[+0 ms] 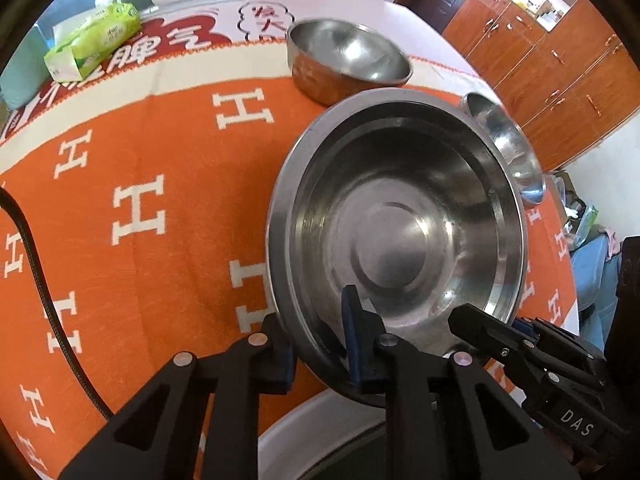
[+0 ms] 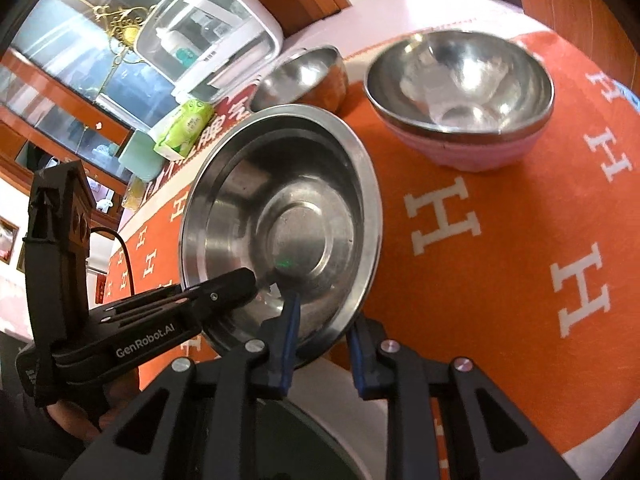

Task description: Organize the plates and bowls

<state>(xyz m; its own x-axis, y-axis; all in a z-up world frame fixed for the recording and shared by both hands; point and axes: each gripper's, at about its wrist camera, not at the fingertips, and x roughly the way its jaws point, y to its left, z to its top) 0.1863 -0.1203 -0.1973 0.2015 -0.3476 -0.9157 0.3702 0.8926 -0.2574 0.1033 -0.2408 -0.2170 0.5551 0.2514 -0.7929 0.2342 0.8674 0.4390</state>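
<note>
Left wrist view: I have the steel bowl [image 1: 400, 232] pinched at its near rim by both the left gripper [image 1: 320, 352] and right gripper [image 2: 324, 344], jaws clamped on either side of the wall. Uneven pull could tip it against the pink-sided bowl [image 2: 460, 92] ahead.

- My two tongs are holding a shallow steel dish [image 1: 400, 232] by its near rim, tilted, its hollow facing me.
- A steel bowl [image 2: 460, 76] is sitting nested in a pink bowl [image 2: 468, 152] on the cloth beyond.
- A copper-sided steel bowl [image 1: 344, 60] is standing upright farther off.
</note>
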